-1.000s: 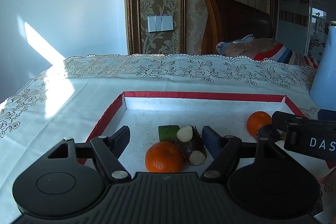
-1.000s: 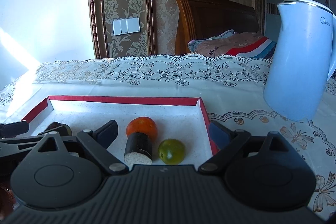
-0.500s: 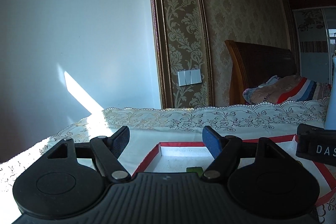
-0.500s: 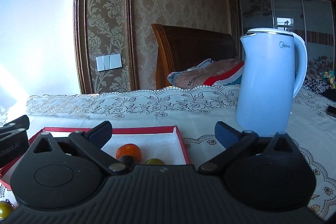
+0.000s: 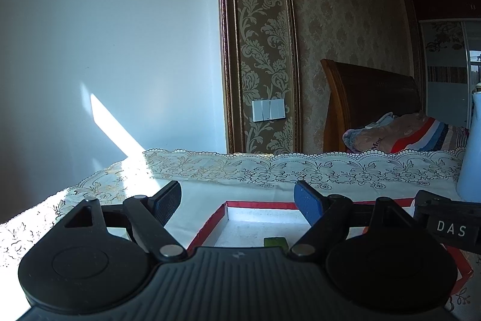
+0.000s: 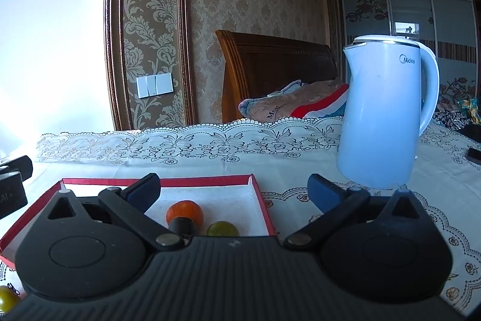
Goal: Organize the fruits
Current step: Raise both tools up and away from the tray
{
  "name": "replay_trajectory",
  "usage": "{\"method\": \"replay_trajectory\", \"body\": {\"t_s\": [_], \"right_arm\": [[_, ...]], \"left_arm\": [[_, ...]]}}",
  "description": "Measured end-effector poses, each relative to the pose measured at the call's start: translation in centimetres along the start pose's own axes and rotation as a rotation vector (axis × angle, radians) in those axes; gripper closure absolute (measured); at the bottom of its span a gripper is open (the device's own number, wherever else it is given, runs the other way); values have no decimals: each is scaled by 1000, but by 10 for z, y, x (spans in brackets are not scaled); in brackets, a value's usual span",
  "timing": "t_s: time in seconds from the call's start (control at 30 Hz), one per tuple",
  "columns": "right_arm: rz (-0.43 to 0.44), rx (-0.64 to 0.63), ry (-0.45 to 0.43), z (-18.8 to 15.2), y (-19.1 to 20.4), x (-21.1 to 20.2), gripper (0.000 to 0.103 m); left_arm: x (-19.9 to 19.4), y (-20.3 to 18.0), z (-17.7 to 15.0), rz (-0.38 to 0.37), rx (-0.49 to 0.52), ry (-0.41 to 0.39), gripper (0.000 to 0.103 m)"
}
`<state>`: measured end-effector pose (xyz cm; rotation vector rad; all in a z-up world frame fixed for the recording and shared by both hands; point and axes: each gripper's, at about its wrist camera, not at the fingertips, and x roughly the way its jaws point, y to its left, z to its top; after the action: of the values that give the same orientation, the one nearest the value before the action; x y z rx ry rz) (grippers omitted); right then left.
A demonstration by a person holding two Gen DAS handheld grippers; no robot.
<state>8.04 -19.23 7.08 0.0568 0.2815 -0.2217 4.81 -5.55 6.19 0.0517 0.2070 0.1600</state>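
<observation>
Both hand-held grippers hang empty above the desk: left hand-held gripper [image 5: 237,199] opening, right hand-held gripper [image 6: 233,191] wide. At six o'clock beneath the right one, an orange [image 6: 185,211] and green fruit [image 6: 222,229] lie in the red-rimmed tray [image 6: 261,202]. Another green fruit [image 6: 7,297], at seven o'clock outside the tray, likely needs grasping next.

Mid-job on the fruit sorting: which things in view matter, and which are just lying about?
Job:
tray
orange
green fruit
dark cylinder piece
green block
fruit outside the tray

Lying about:
kettle
tablecloth
blanket
</observation>
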Motion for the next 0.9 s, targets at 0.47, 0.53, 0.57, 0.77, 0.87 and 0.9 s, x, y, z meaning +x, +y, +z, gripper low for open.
{"method": "replay_trajectory", "body": {"t_s": [0.47, 0.53, 0.57, 0.77, 0.87, 0.9], "right_arm": [[-22, -13, 26, -2, 2, 11, 0], [-25, -26, 32, -3, 3, 14, 0], [-26, -30, 35, -3, 4, 14, 0], [-20, -19, 61, -6, -1, 18, 0], [-20, -16, 70, -7, -2, 20, 0], [-17, -16, 73, -8, -3, 20, 0]], "left_arm": [[2, -9, -8, 24, 59, -3, 21], [5, -10, -9, 32, 61, 8, 21], [7, -10, -9, 34, 64, 16, 21], [16, -7, -13, 39, 58, 53, 21], [21, -7, -15, 38, 57, 80, 21], [21, -6, -16, 37, 57, 85, 21]]}}
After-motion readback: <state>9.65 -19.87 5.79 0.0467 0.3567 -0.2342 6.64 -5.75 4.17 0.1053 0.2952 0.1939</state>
